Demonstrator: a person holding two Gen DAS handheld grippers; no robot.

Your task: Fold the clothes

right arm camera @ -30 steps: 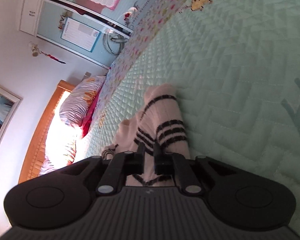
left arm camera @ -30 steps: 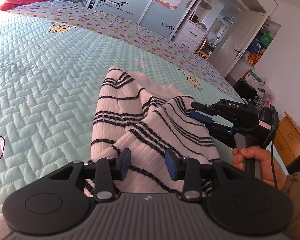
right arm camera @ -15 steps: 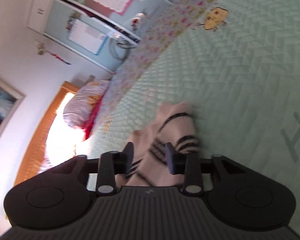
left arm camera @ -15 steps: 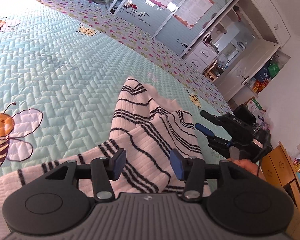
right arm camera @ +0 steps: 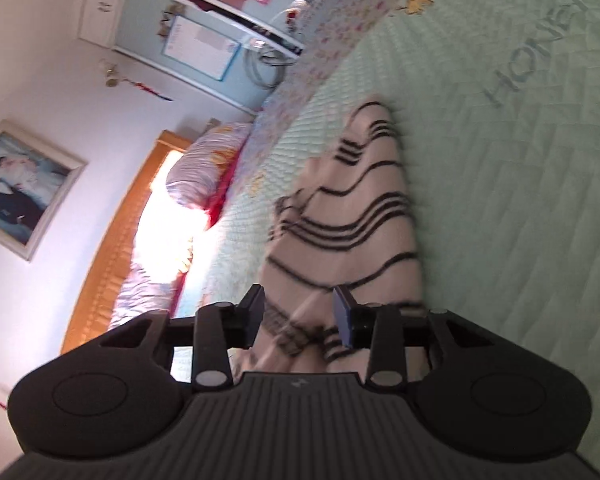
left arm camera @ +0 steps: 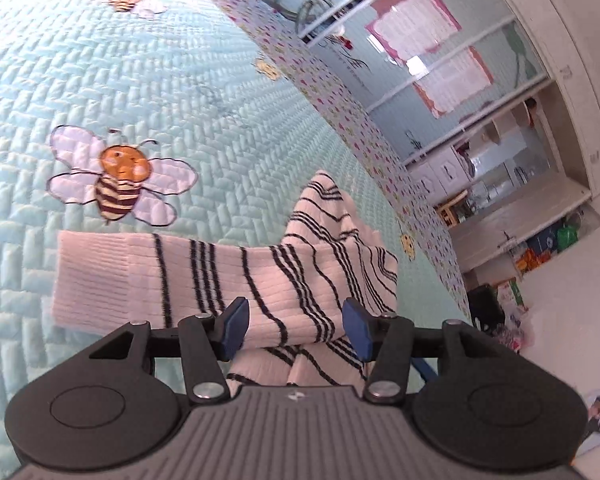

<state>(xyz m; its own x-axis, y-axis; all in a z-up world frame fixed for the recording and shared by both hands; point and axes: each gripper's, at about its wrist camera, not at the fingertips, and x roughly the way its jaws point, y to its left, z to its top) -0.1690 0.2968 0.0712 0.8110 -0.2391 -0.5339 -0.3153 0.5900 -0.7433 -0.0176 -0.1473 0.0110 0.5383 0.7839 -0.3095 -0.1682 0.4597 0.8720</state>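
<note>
Sweater, pale pink with black stripes, lies rumpled on the bed, between and ahead of both grippers. Left gripper: blue pads spread wide apart, nothing clamped; the striped knit passes beneath the gap. One sleeve stretches flat toward the left, its ribbed cuff lying just below the bee stitched on the quilt. Right gripper: fingers apart, not gripping; the sweater runs forward from between them in a bunched ridge, view blurred. Beyond it, the word HONEY is stitched in the quilt. Pillows sit at the head end against a wooden headboard. Wardrobe stands past the bed's far edge.
</note>
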